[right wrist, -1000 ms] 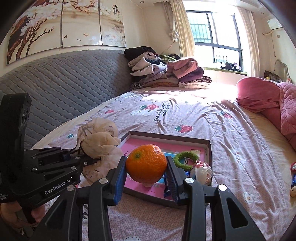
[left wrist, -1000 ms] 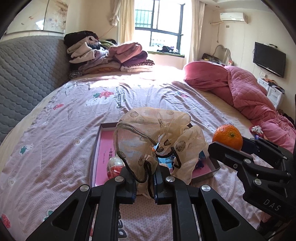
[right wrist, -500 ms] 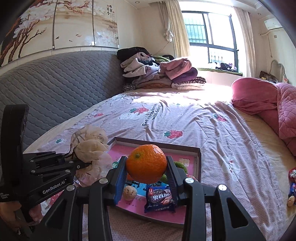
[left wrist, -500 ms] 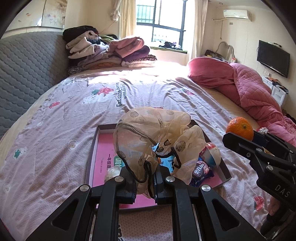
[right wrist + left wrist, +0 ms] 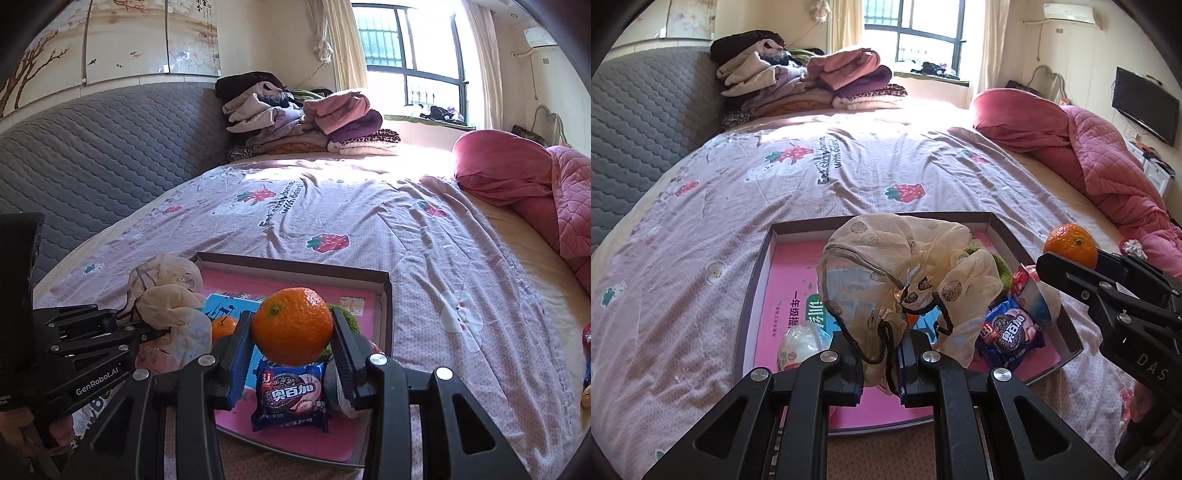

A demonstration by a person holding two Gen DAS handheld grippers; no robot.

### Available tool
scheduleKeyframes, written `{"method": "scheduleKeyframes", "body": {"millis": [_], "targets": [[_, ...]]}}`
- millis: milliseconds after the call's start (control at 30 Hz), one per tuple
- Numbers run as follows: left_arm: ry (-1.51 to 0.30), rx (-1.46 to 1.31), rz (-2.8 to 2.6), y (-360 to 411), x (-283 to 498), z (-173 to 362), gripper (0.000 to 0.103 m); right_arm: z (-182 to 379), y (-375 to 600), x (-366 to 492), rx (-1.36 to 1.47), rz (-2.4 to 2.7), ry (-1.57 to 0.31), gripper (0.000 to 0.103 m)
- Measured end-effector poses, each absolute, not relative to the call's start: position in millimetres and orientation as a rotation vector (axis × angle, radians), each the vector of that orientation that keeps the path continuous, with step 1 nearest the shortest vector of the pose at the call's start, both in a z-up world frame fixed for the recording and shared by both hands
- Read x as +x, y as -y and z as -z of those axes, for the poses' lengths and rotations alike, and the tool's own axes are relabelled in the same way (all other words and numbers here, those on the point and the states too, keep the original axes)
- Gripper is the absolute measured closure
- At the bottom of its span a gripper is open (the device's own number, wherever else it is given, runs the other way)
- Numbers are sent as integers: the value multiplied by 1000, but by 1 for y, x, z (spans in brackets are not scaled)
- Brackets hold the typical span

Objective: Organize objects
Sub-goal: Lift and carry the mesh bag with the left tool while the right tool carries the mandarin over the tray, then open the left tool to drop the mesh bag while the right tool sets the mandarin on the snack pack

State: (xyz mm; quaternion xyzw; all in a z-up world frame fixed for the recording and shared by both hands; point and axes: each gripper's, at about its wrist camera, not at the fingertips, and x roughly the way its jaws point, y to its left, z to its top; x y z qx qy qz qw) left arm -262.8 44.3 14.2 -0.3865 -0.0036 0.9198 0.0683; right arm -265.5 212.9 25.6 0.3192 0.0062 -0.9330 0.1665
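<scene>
While the left gripper pinches a sheer beige spotted cloth and the right gripper clasps a round orange, both hang low-centre over a shallow pink-lined cardboard tray holding a blue biscuit packet; beyond its far rim, lilac bedsheet lies open.

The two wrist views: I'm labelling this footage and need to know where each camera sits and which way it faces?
Left wrist: sits on the left gripper, looking down over the spotted fabric pouch into the tray; the right gripper shows at right.
Right wrist: sits on the right gripper, looking past the orange into the tray; the left gripper and a hand show at left.
Shared: tray, pouch, orange, cookie packet, bed.
</scene>
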Motion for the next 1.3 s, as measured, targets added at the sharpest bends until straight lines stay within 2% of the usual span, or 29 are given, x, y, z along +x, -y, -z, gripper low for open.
{"method": "scheduleKeyframes", "body": {"millis": [633, 1300], "targets": [[-31, -1281, -2708, -53, -272, 22, 89, 22, -198, -283, 1039, 2631, -94, 62], [8, -1358, -2678, -42, -269, 35, 82, 29, -188, -279, 1071, 2629, -171, 62]]}}
